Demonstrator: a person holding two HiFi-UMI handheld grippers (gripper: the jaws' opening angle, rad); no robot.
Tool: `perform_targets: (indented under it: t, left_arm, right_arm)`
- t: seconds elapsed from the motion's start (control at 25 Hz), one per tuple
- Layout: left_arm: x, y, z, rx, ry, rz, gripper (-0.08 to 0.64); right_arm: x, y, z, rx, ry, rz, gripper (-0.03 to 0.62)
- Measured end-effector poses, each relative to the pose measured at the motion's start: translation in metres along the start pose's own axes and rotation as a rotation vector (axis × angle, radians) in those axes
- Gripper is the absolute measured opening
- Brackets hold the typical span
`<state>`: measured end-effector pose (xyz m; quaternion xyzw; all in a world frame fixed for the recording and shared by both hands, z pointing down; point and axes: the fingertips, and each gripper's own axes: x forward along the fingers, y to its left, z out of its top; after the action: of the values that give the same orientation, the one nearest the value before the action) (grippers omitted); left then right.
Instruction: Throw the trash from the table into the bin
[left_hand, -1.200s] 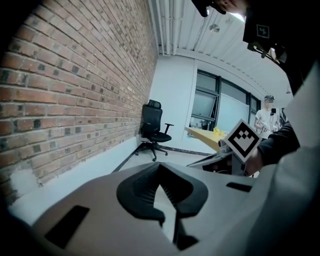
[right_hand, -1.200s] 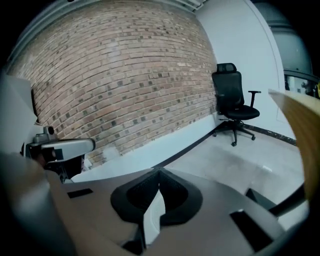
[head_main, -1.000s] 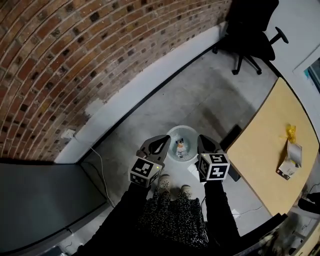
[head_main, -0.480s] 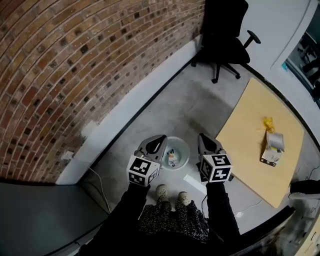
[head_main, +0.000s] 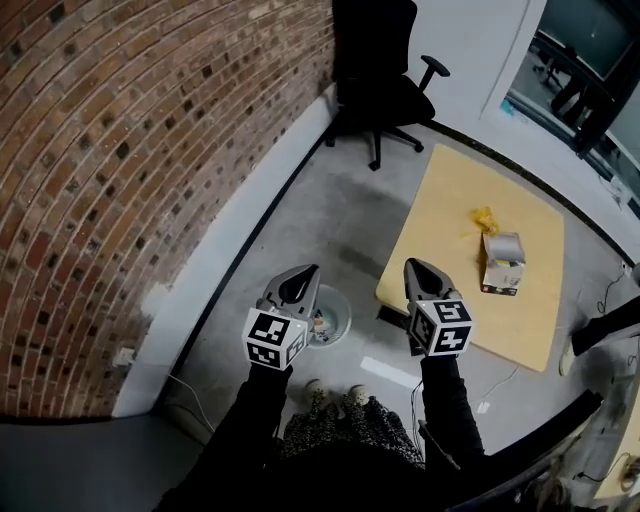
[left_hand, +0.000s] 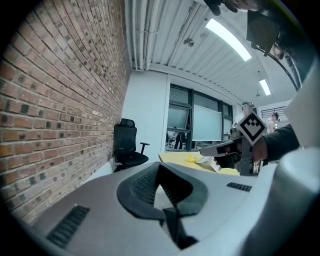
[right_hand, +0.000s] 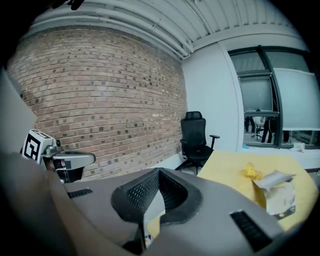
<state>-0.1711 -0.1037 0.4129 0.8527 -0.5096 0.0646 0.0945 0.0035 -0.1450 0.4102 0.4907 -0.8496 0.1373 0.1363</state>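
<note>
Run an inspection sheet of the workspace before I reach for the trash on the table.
Surface: wooden table, mostly bare.
Job's things: a crumpled yellow wrapper and an opened white carton lie on the table, apart. The bin stands on the floor near the table's corner, with some trash inside.
Clutter: nothing seen on the table besides those. A white strip lies on the floor.
Grippers: left gripper and right gripper are both shut and empty.
Cables: a thin white cable lies on the floor by the table's near edge.
Surroundings: brick wall on the left, black office chair beyond the table.
</note>
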Motion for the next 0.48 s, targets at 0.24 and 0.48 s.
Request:
perform_targets:
  t: [0.24, 0.48]
  left_arm:
    - [0.012, -0.02, 0.003, 0.003, 0.011, -0.09, -0.003]
    - [0.03, -0.044, 0.009, 0.035, 0.012, -0.163, -0.003]
  right_arm:
    - [-0.029, -0.029, 0.005, 0.032, -0.024, -0.104, 0.012]
    - [-0.053, -0.053, 0.003, 0.038, -0.039, -0.18, 0.012]
